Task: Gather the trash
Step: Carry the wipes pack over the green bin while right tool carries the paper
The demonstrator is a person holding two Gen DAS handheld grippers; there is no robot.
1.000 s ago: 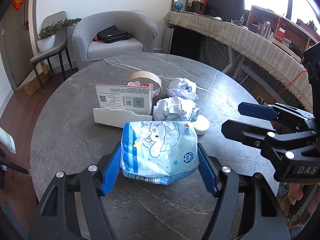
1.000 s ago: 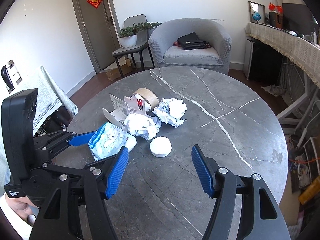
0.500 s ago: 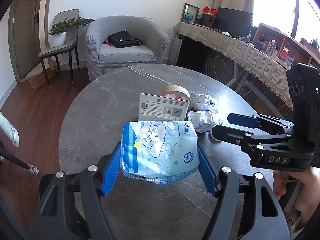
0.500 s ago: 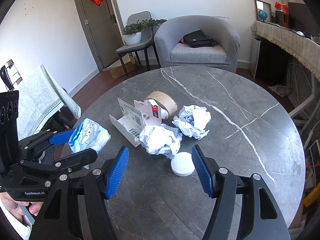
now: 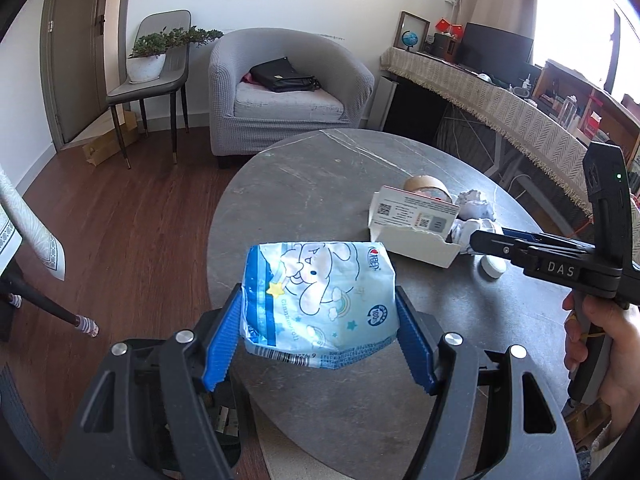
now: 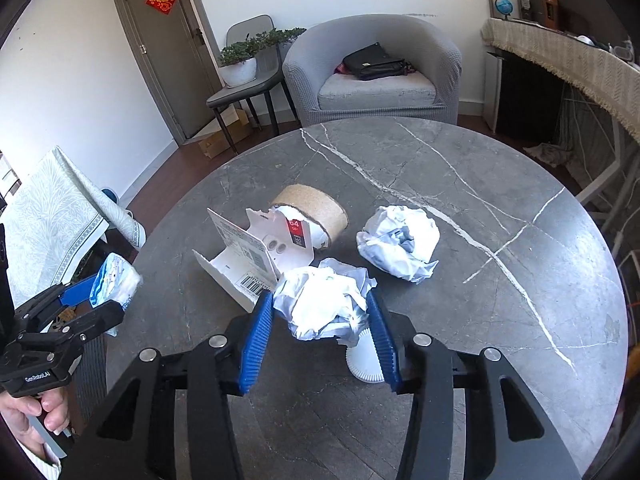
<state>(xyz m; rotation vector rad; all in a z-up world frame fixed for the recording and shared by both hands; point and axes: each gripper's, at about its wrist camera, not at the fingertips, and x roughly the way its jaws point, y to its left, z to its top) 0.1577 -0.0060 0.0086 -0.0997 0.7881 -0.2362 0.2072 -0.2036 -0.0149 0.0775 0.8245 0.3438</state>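
Blue left jaws grip the tissue pack (image 5: 320,300); only the right view shows right jaws closing around crumpled paper (image 6: 324,304).

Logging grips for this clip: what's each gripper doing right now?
Left gripper: shut on the blue tissue pack.
Right gripper: jaws just closing around a crumpled paper ball, pads touching it.

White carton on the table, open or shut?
Open. The white carton has its torn flaps standing up, its inside exposed, beside the tape roll.

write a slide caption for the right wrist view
Right gripper closing around a crumpled paper ball on the grey table, torn carton just beyond.
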